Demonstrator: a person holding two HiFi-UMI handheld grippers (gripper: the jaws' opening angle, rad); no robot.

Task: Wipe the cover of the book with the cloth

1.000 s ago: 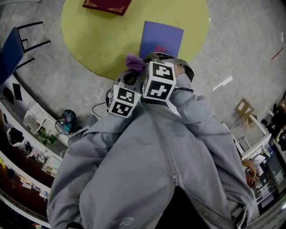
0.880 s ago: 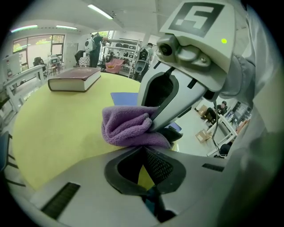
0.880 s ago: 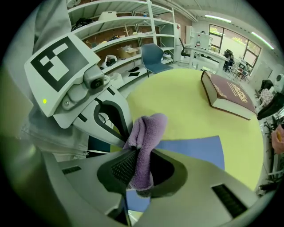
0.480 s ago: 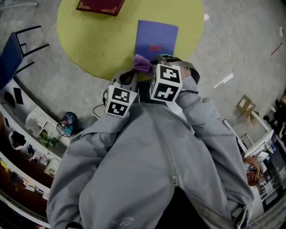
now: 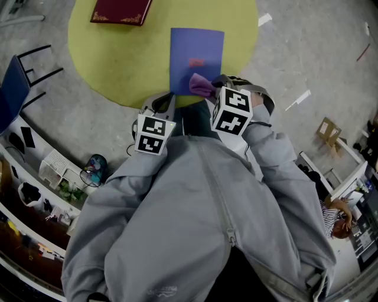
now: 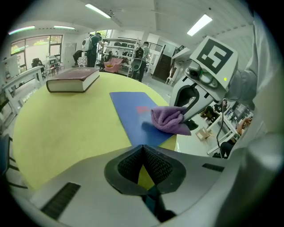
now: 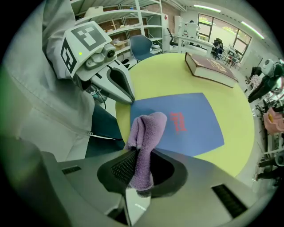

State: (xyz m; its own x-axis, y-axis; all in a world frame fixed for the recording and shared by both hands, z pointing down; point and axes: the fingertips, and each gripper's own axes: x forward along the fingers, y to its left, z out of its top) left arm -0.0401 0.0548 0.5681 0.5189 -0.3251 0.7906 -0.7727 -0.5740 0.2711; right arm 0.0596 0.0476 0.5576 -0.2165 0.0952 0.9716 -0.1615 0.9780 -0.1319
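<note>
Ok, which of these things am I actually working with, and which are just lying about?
In the job: purple cloth, clamped in the right claw; blue book on the yellow table, likely the one to wipe.
Lying about: maroon book across the table; blue chair; left claw, shut and empty.

Head view overhead, steeply down, both gripper views low, sharing yellow table point(image 5: 118, 65)
</note>
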